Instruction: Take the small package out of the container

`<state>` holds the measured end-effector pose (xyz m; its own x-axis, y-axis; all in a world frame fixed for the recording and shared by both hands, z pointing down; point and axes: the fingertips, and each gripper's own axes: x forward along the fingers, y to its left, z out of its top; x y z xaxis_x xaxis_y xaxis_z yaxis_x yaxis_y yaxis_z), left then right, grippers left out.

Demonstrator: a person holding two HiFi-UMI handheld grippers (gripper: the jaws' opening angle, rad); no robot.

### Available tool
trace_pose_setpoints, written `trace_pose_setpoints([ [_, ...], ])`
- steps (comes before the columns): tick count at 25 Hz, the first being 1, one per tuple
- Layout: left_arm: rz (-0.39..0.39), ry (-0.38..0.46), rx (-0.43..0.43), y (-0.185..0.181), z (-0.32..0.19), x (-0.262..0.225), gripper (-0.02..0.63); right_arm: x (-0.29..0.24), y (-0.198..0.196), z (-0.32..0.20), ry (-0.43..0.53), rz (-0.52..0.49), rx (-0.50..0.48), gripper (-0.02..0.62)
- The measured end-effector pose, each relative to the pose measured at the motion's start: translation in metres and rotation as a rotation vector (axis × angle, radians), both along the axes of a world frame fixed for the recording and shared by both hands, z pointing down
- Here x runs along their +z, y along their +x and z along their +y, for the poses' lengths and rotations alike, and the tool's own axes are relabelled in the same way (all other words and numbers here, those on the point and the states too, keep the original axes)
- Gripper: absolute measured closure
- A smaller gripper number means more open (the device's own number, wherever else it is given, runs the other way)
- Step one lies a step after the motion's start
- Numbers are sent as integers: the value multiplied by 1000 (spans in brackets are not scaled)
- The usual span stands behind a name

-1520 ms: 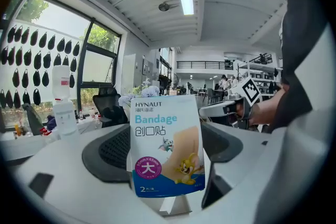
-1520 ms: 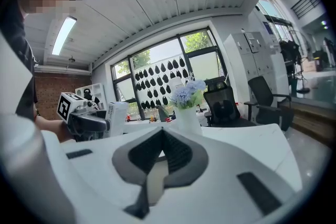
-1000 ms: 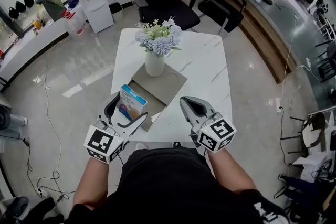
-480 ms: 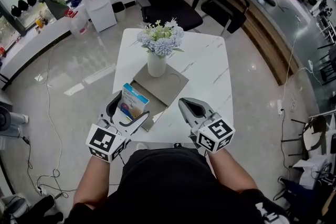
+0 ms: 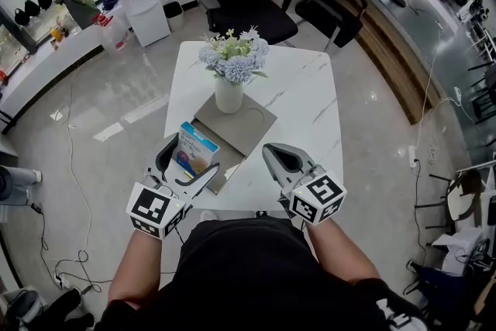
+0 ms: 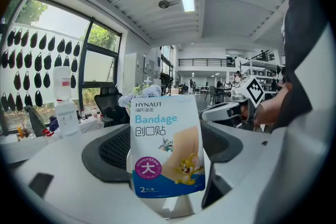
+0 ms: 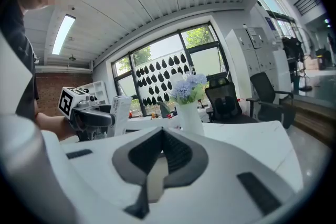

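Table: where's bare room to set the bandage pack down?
Widest bare patch: the right half of the table, between the gray tray and the right edge, beyond the right gripper. A narrower strip lies behind the vase. Near-left is crowded: left gripper holding the bandage pack by the tray's edge.
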<state>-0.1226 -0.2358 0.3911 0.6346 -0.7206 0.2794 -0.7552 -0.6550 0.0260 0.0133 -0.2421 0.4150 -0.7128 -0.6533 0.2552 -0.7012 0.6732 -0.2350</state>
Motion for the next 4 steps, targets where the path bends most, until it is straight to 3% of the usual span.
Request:
trace_pose_setpoints([
  [4, -5, -1, 0, 1, 0, 2, 187, 2, 1, -1, -4, 0, 1, 597],
])
